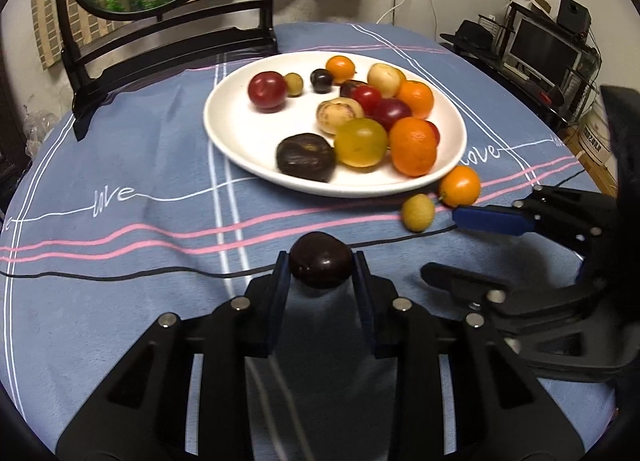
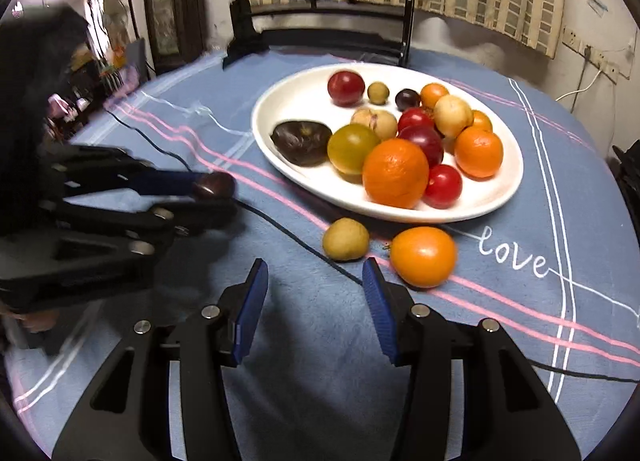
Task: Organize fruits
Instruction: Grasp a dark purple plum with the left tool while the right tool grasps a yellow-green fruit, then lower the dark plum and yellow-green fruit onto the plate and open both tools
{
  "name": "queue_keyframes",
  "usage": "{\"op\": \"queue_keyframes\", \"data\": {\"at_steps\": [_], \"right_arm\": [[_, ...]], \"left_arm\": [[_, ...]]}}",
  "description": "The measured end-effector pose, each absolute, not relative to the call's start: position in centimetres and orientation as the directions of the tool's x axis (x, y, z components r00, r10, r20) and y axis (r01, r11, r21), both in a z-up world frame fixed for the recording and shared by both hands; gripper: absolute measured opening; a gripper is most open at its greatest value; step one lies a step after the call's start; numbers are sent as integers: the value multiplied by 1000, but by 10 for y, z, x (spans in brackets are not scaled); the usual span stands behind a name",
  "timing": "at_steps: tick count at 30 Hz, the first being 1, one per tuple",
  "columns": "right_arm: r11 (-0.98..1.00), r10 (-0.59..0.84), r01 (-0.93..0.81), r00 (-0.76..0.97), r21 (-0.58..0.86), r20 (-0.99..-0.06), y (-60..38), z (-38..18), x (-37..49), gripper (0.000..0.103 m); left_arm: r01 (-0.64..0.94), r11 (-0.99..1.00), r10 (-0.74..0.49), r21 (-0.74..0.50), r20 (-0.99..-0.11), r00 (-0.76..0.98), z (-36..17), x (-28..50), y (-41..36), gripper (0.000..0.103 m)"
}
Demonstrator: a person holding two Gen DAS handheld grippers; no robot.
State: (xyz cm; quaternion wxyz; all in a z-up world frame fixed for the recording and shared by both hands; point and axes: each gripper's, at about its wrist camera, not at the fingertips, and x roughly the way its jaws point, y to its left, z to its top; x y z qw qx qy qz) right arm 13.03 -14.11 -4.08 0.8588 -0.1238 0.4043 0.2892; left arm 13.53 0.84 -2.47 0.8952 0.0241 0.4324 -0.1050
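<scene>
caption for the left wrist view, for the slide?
Left gripper shut on a dark plum before the fruit plate; right gripper nearby.

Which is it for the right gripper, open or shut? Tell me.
Open. The right gripper has its blue pads standing apart over bare tablecloth, nothing between them; the small yellow fruit lies just ahead.

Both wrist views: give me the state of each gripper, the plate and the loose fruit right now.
left gripper: shut on the dark plum.
right gripper: open, nothing between its fingers.
white plate: loaded with mixed fruit.
yellow-green fruit: loose on the tablecloth.
orange fruit: loose beside the plate.
</scene>
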Motion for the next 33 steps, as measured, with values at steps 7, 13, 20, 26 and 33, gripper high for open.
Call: {"op": "queue_keyframes", "data": {"at_steps": [7,13,20,26,33], "right_arm": [[835,330,-550,527,-18,-783,-123,-49,152,33],[847,309,-531,533,-27,-787,-125,-47,153,27],[848,395,-530,610,17,-688,-151,-6,148,27],[881,355,-471,708,-34,-611,-151,5,175,27],[912,278,-396,786,-105,-552,-146,0,199,56]], "left_arm": [[200,978,-171,-57,-769,616,-18,139,17,32],[207,977,-174,-52,-755,632,-10,145,14,32],[209,977,-174,-43,-724,668,12,165,9,32],[178,984,-143,-27,-718,681,18,205,3,32],[83,996,-45,18,-711,702,10,232,6,70]]}}
